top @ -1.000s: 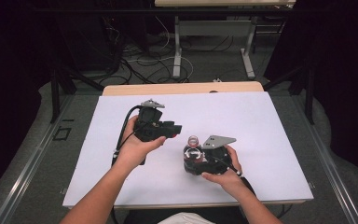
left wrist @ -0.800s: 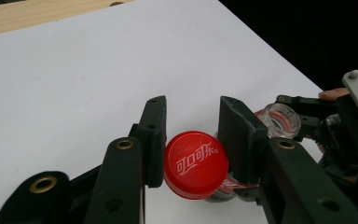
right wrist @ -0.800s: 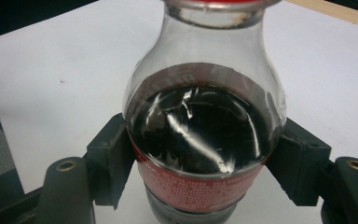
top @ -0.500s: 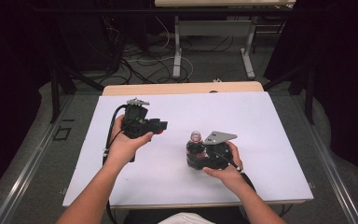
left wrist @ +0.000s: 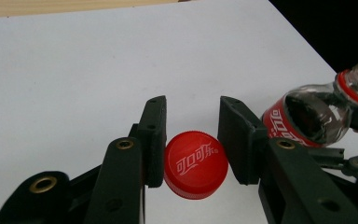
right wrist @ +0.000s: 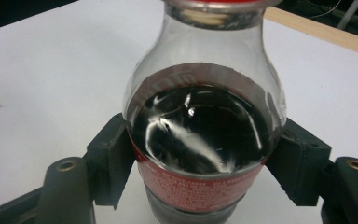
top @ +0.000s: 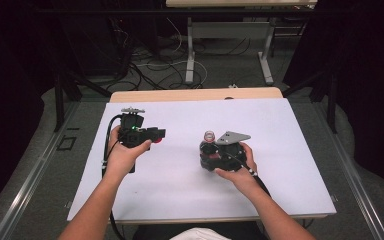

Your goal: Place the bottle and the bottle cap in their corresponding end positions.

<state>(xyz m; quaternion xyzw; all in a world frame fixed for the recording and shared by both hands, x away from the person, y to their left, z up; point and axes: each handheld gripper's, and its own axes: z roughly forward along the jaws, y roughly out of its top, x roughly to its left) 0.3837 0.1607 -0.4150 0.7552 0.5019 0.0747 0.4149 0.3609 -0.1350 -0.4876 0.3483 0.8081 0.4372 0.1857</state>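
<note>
High view: the right claw (top: pixel 215 152) clamps the cola bottle (top: pixel 208 150) upright on the desk (top: pixel 290 150), steadying its open neck. Left of the bottle, the left claw (top: pixel 156 135) pinches the red cap (left wrist: pixel 195 164), kept clear of it.

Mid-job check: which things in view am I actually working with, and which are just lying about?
In the job:
- red cap, clamped in the left gripper
- cola bottle, open-necked, clamped in the right gripper

Just lying about:
- white table top, merely the work surface
- cables on the floor behind
- metal table legs beyond
</note>
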